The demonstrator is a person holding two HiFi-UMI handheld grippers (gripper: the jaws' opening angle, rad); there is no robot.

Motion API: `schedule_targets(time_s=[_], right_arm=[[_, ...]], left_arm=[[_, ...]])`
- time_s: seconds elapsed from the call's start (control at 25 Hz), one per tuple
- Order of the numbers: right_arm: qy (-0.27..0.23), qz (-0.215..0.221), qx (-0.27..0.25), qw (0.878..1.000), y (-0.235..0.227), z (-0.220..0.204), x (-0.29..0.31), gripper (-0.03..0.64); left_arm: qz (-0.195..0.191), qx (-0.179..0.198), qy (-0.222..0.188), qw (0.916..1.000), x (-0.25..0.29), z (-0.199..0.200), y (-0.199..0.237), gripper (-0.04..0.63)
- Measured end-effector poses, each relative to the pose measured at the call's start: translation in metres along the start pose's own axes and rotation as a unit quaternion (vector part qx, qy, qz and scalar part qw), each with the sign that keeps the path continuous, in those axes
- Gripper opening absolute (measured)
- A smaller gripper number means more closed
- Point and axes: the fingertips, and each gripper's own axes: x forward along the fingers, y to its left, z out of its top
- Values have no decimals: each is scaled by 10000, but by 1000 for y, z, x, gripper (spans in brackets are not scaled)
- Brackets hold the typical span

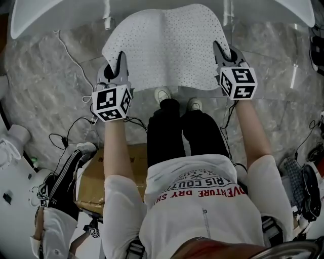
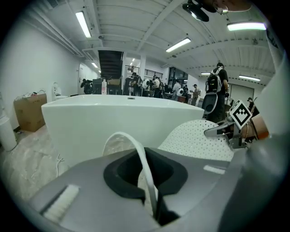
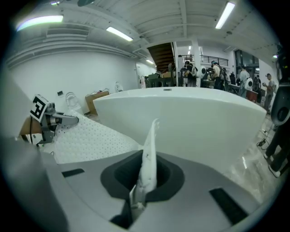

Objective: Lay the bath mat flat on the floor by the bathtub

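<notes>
The white perforated bath mat [image 1: 169, 43] hangs spread out between my two grippers, above the marble floor in front of the white bathtub [image 1: 61, 15]. My left gripper [image 1: 119, 63] is shut on the mat's near left corner, and the mat's edge [image 2: 140, 158] curls up out of its jaws. My right gripper [image 1: 221, 53] is shut on the near right corner, whose edge [image 3: 148, 154] stands up between its jaws. The mat [image 2: 199, 138] sags in the middle and its far edge reaches toward the tub wall [image 3: 190, 118].
My shoes [image 1: 177, 98] stand on the floor just below the mat's near edge. Cables [image 1: 71, 60] run over the floor at left. A cardboard box [image 1: 98, 174] and a second person's leg [image 1: 68, 172] are at lower left. People stand far behind the tub [image 2: 213, 88].
</notes>
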Motion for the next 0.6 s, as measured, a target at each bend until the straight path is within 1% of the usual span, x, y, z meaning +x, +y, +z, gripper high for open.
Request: schedule_targets(time_s=[0.12,0.36,0.48,0.6], right_arm=[[-12,-4,-86,10000,-14,-41,44,15],[-9,-81,-203,9998,-38,-113,123,15],[-15,-108,-237,9997,-48,-142,153,15],[-66,-135,-131,9998,-57,-163,174,15]], left_arm=[[99,15,-61,9999,34,-46,13,17],[126,270,-29,9996,105,-129,33,17],[131,356,-31,9993,132,-158,40,17],[145,423,-123,9989,151,-176,47,17]])
